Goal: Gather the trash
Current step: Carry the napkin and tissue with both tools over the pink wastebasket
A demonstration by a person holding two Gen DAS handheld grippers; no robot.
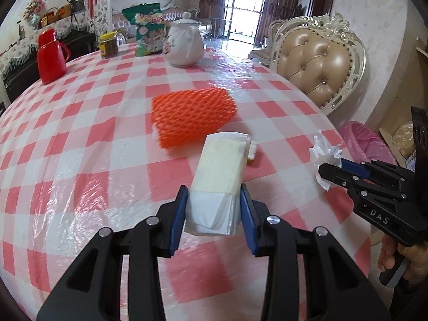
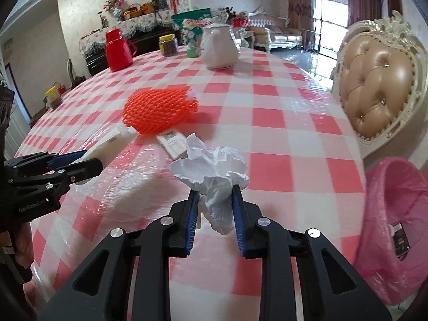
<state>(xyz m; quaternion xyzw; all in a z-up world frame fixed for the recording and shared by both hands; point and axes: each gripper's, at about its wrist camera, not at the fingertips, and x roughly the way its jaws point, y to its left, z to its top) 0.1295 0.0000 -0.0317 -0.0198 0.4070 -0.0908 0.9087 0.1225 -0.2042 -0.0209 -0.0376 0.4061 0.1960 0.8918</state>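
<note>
Big pink-checked table [image 1: 80,139], orange foam net [image 1: 191,116] lying mid-table, pink-lined trash bin [image 2: 396,230] just off the edge. Left gripper [image 1: 214,216] clamped on a cream carton [image 1: 220,171]. Right gripper [image 2: 215,216] pinching a crumpled white tissue [image 2: 211,168].

you can read "das" on the right gripper [image 1: 330,172] body, and "genrobot.ai", somewhat blurred, on your left gripper [image 2: 92,161] body.
</note>
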